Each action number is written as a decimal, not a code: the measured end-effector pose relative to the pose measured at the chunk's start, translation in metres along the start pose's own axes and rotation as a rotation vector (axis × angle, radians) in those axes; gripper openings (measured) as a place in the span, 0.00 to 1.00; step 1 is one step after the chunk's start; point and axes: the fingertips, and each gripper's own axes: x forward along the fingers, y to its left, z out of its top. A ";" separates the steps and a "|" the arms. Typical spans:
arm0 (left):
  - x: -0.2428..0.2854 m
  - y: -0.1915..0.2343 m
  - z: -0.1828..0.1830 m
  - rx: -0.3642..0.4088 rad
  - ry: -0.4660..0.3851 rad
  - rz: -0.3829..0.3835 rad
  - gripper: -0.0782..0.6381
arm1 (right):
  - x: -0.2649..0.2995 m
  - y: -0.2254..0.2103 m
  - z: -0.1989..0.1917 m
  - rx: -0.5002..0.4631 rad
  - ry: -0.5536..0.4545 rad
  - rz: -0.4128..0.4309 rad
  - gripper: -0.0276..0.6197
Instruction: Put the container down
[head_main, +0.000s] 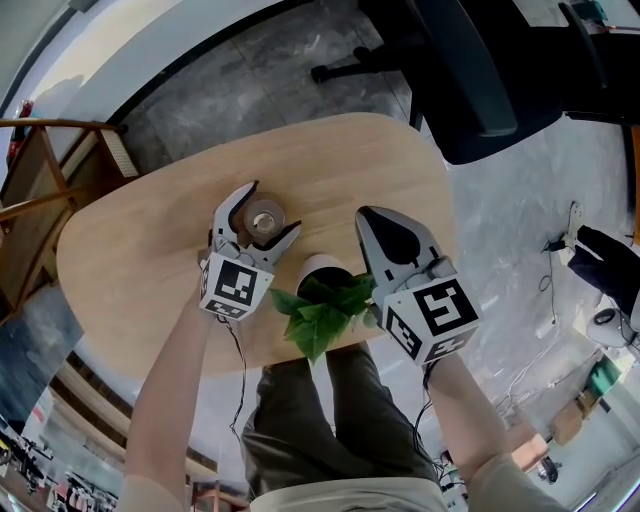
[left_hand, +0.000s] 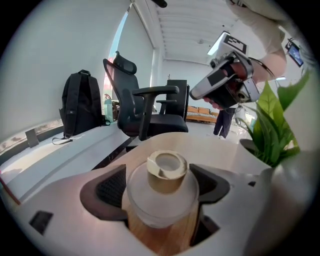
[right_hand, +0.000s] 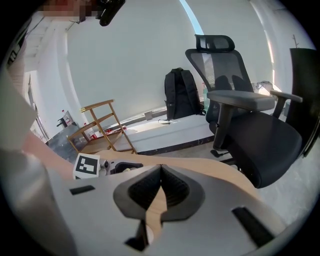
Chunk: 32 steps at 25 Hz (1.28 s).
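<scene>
Container (left_hand: 161, 192) on table (head_main: 130, 250), left hand-held gripper (head_main: 275, 208) jaws apart around it

Leaves (head_main: 320, 315) are covering most of the white pot (head_main: 318, 266) (only its far rim is showing). The black chair (head_main: 470, 70) is running off the head view's top edge, and the right claw (right_hand: 160, 167) is blocking much of the bench (right_hand: 215, 172) with its own body.

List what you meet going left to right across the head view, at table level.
Wooden frame → left hand-held gripper → potted plant → right hand-held gripper.
</scene>
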 end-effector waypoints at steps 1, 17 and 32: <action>-0.003 0.000 0.003 0.017 0.004 -0.006 0.62 | -0.002 0.001 0.002 -0.003 -0.003 -0.001 0.04; -0.093 -0.002 0.084 0.023 -0.007 -0.013 0.62 | -0.074 0.047 0.060 -0.038 -0.075 -0.016 0.04; -0.228 -0.024 0.220 -0.003 -0.119 0.087 0.35 | -0.189 0.127 0.164 -0.176 -0.190 0.011 0.04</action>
